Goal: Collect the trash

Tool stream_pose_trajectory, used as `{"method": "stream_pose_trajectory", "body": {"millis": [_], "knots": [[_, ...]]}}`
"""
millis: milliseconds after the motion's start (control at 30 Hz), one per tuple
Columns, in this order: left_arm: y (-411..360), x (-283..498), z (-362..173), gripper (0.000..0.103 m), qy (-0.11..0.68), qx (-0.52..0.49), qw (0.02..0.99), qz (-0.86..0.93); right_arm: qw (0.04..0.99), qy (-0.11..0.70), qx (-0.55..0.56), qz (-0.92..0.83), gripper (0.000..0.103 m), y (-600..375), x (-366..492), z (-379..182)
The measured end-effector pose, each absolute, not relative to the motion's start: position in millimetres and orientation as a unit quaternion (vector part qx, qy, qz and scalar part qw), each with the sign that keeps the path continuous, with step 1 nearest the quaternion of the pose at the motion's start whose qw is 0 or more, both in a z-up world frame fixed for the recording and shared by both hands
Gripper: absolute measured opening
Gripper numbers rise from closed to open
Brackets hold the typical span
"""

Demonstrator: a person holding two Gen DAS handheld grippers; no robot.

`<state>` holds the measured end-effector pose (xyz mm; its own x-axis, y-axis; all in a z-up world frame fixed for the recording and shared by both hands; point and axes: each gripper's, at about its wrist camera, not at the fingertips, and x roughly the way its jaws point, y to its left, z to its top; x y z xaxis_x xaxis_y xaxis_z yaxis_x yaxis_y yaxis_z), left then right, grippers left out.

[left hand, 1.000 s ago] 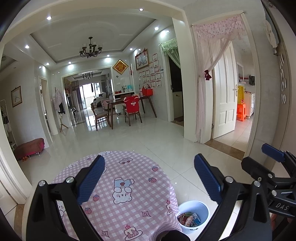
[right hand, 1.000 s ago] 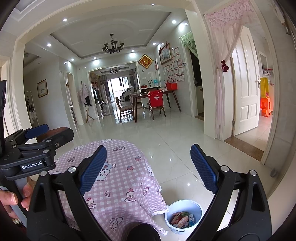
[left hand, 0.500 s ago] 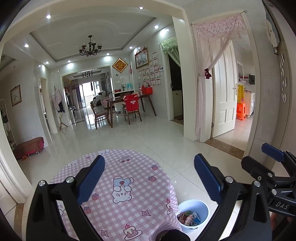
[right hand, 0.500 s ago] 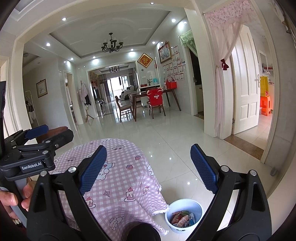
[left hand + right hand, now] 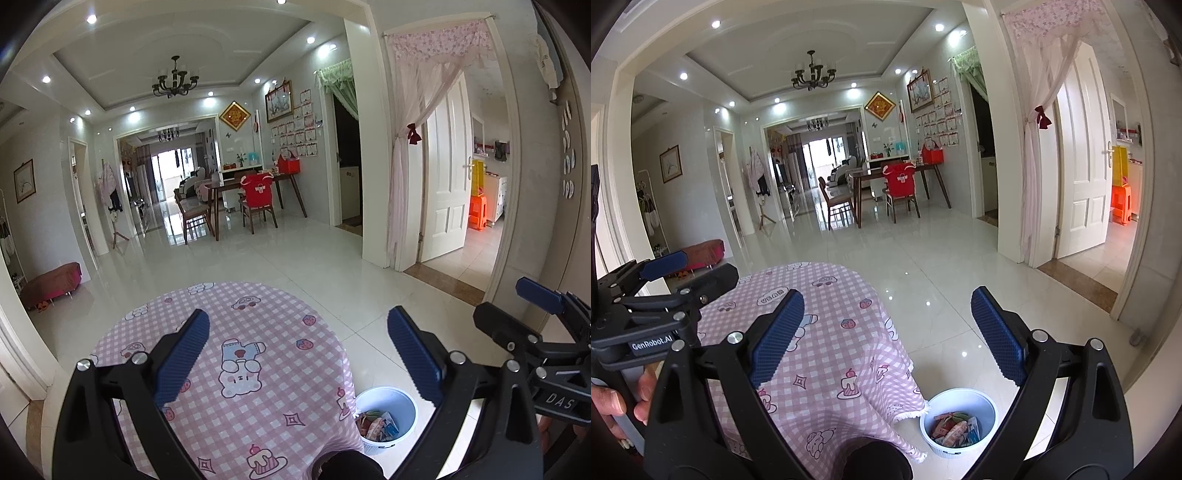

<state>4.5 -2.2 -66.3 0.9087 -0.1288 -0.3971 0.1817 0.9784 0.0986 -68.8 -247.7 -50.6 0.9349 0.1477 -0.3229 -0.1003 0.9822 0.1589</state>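
Left gripper [image 5: 295, 354] and right gripper [image 5: 886, 332], both spread wide and empty, above a round table [image 5: 258, 406] with pink checked cloth. Trash [image 5: 955, 428] lies inside the white bin [image 5: 960, 400] on the floor beside the table.

Pink-checked cartoon tablecloth [image 5: 236, 373], pale-blue bin [image 5: 388, 402], blue gripper pads [image 5: 181, 354].

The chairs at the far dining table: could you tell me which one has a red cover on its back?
The chair on the right, nearer the wall of certificates, wears the red cover. The other chair, to its left, shows a bare wooden back.
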Motion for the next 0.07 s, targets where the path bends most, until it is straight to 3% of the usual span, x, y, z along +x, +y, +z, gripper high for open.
{"method": "stream_pose_trajectory", "body": {"millis": [67], "knots": [[6.2, 12.4, -70.1, 0.095, 0.207, 0.061, 0.974, -0.074, 0.979, 0.18, 0.064, 0.065, 0.09, -240.5, -60.1, -53.5]]}}
